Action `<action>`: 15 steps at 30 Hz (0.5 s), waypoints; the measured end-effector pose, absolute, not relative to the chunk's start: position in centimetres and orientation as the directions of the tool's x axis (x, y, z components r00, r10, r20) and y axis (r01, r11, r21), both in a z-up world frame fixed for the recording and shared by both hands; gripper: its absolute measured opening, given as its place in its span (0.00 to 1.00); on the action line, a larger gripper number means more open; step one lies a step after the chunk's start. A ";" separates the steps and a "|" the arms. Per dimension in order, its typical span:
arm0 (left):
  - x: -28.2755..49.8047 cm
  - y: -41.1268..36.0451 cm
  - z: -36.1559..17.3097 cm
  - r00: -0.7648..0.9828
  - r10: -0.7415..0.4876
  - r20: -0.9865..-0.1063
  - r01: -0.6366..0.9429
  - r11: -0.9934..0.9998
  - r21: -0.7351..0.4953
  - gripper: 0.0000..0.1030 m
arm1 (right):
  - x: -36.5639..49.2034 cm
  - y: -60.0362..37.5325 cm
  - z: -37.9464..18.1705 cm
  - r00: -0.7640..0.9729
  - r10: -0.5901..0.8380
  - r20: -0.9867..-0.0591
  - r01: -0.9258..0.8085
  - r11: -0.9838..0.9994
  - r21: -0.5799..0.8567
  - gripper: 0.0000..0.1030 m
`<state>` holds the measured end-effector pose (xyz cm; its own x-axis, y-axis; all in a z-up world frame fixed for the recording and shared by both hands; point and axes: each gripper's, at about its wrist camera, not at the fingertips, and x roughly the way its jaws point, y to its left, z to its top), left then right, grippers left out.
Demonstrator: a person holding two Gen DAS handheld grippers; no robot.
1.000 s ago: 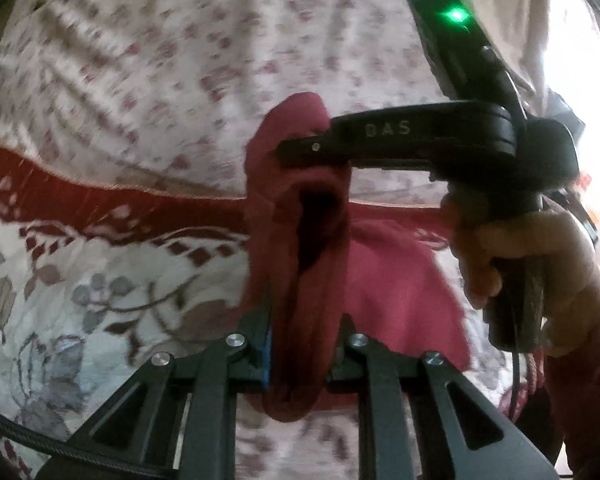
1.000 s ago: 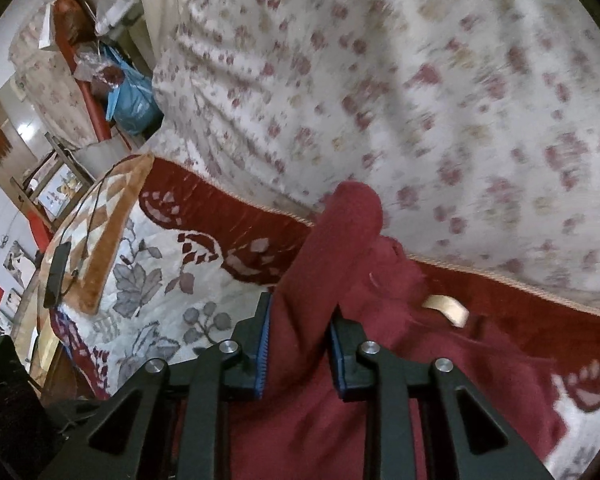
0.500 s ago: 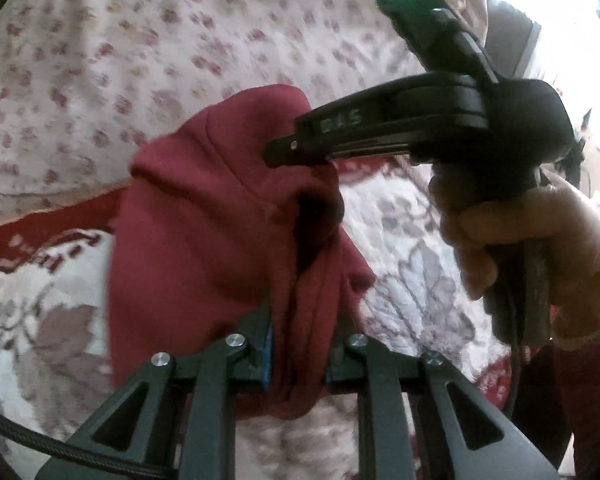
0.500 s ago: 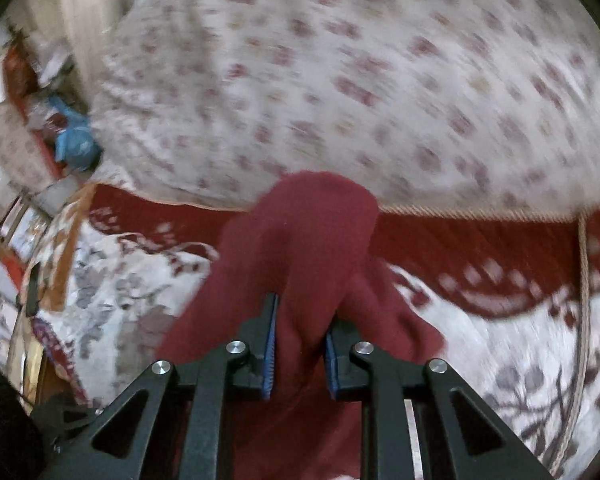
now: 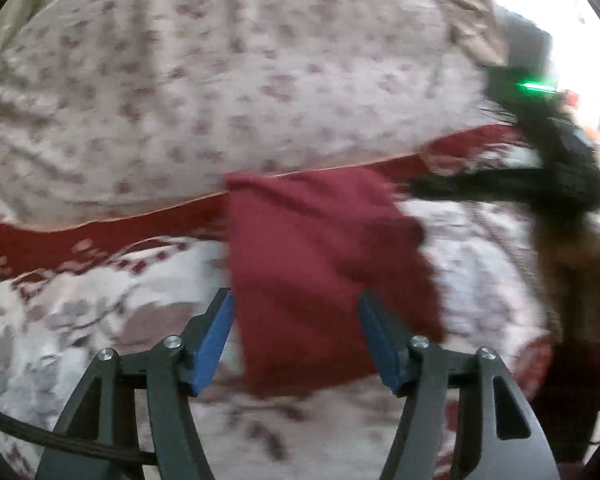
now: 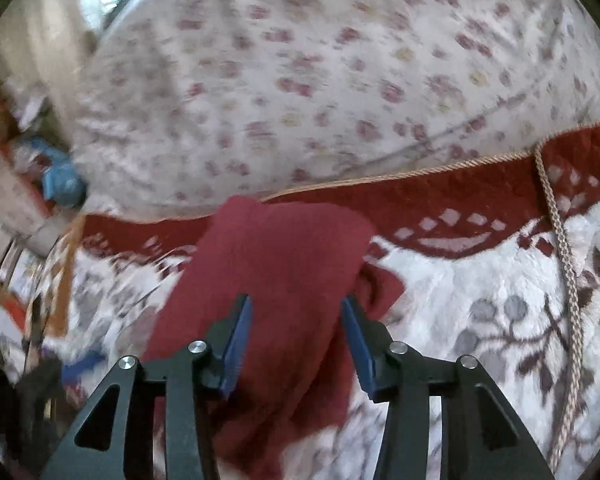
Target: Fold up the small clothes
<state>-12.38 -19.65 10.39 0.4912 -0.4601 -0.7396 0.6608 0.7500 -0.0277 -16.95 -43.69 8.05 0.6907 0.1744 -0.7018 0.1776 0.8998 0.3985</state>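
Note:
A small dark red garment point(image 5: 316, 264) lies folded on the floral blanket point(image 5: 100, 320). My left gripper point(image 5: 296, 336) is open, its blue pads on either side of the garment's near part and apart from it. In the right wrist view the same garment point(image 6: 284, 280) lies between the blue pads of my open right gripper point(image 6: 298, 340). The right gripper's body shows blurred at the right of the left wrist view point(image 5: 540, 184), beyond the garment's far right corner.
A big pillow or duvet with small red flowers point(image 6: 340, 80) rises behind the garment. The blanket's red border point(image 6: 460, 204) with a braided cord point(image 6: 560, 248) runs across. Clutter and a blue bag point(image 6: 60, 184) lie off the bed at the left.
Both grippers have opened and let go of the red garment, which has dropped onto the blanket. The right gripper has drawn away to the right in the left wrist view.

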 end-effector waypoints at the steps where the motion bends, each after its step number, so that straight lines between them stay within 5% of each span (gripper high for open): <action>1: -11.4 -19.2 9.9 0.503 -0.430 -0.749 0.632 0.775 -0.021 0.61 | -17.6 -42.5 8.3 0.691 0.183 -0.700 0.148 0.911 0.385 0.49; 9: -9.0 -18.9 4.6 0.487 -0.352 -0.800 0.576 0.817 -0.009 0.61 | -18.1 -35.4 6.0 0.625 0.123 -0.771 0.049 0.979 0.196 0.49; 11: -9.3 -18.7 4.5 0.486 -0.358 -0.797 0.577 0.816 -0.014 0.64 | -19.0 -35.3 3.3 0.551 0.090 -0.830 0.083 0.983 0.161 0.36; 15: -9.5 -18.2 4.7 0.479 -0.362 -0.800 0.583 0.812 -0.018 0.66 | -20.7 -36.0 2.3 0.534 0.122 -0.837 0.115 0.970 0.215 0.36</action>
